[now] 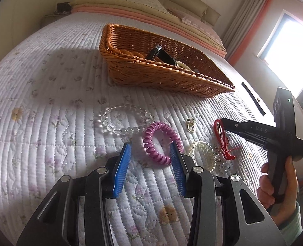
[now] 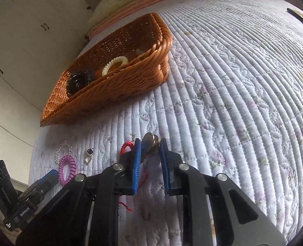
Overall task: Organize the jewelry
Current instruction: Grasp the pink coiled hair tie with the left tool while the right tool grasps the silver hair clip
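A bed fills the room, spread with a white quilted coverlet [image 1: 49, 102] sprigged with small purple flowers, folded pink and cream blankets [image 1: 131, 6] stacked at its head and bright daylight pouring through a window [image 1: 290, 47] on the far side. From the left gripper's camera, a brown wicker basket [image 1: 151, 75] sits on the quilt with a black watch [image 1: 161, 55] and a cream coil tie [image 1: 183, 64] lying inside it. Nearer, a clear bead bracelet [image 1: 120, 121] lies beside a purple spiral hair tie [image 1: 161, 143], and the left gripper [image 1: 151, 160] hangs over that tie with its blue pads spread wide, gripping nothing. A clear spiral tie [image 1: 203, 152] lies just right of it, a small metal pendant [image 1: 190, 124] beyond, and a red cord bracelet [image 1: 223, 137] meets the tip of the right gripper [image 1: 225, 123], held in a hand [image 1: 278, 186]. From the right gripper's camera, the same basket [image 2: 120, 88] shows tilted, with the watch [image 2: 77, 84] and cream tie [image 2: 114, 65] inside. The right gripper [image 2: 150, 153] has its blue pads drawn close upon a gold-coloured metal piece [image 2: 150, 141], with the red cord [image 2: 126, 146] looping out beside the left pad. Off to the left lie the purple tie [image 2: 67, 170], the bead bracelet [image 2: 62, 149] and the pendant [image 2: 89, 154], with the left gripper [image 2: 47, 177] near them.
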A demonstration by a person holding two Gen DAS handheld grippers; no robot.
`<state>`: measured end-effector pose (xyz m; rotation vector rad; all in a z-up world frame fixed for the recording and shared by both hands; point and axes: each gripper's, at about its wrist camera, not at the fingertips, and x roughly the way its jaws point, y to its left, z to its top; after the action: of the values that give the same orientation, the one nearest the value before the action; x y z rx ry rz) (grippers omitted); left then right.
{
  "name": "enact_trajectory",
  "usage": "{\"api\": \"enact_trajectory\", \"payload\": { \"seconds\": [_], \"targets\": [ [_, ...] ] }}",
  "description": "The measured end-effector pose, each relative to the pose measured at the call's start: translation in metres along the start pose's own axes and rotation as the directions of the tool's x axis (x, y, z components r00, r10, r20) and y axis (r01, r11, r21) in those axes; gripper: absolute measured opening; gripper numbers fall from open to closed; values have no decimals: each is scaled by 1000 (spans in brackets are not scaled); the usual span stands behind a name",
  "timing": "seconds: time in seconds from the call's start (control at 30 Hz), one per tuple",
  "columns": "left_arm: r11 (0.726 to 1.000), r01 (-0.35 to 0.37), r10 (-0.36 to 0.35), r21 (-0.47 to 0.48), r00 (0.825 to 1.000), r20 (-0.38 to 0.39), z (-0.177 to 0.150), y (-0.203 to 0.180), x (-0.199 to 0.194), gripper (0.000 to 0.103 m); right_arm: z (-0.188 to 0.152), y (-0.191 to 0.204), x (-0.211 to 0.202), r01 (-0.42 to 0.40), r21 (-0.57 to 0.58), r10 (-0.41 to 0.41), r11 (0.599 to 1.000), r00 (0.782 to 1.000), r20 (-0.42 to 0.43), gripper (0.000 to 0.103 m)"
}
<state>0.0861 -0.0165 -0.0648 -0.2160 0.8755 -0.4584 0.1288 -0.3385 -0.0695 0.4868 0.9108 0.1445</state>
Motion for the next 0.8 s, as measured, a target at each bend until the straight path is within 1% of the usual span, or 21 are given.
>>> {"api": "enact_trajectory", "payload": {
  "seconds": [0.17,0.37,0.53,0.67,0.7,0.73,0.8],
  "targets": [
    [1000,4,-4,-1,1000,2,0,-1,1,38,11,17,11,71,-40,-71,997,997,9,19],
    [1000,17,-17,-9,1000,4,-2,1,0,38,11,34,21,152,-116,-151,982,988,22,22],
    [1000,18,-18,-9,1000,4,-2,1,0,38,14,41,25,185,-155,-183,970,983,27,22],
    [999,31,-31,-16,1000,3,-1,3,0,38,12,42,22,184,-243,-183,953,983,26,20],
    [999,35,-35,-19,999,3,-1,4,0,38,12,40,20,175,-258,-176,950,984,17,20],
    [999,40,-40,-23,999,3,-1,5,-1,38,11,37,18,148,-287,-155,947,988,-2,20],
    [999,44,-44,-24,999,2,-1,7,-1,38,6,33,9,118,-341,-132,933,991,-18,20]
  ]
}}
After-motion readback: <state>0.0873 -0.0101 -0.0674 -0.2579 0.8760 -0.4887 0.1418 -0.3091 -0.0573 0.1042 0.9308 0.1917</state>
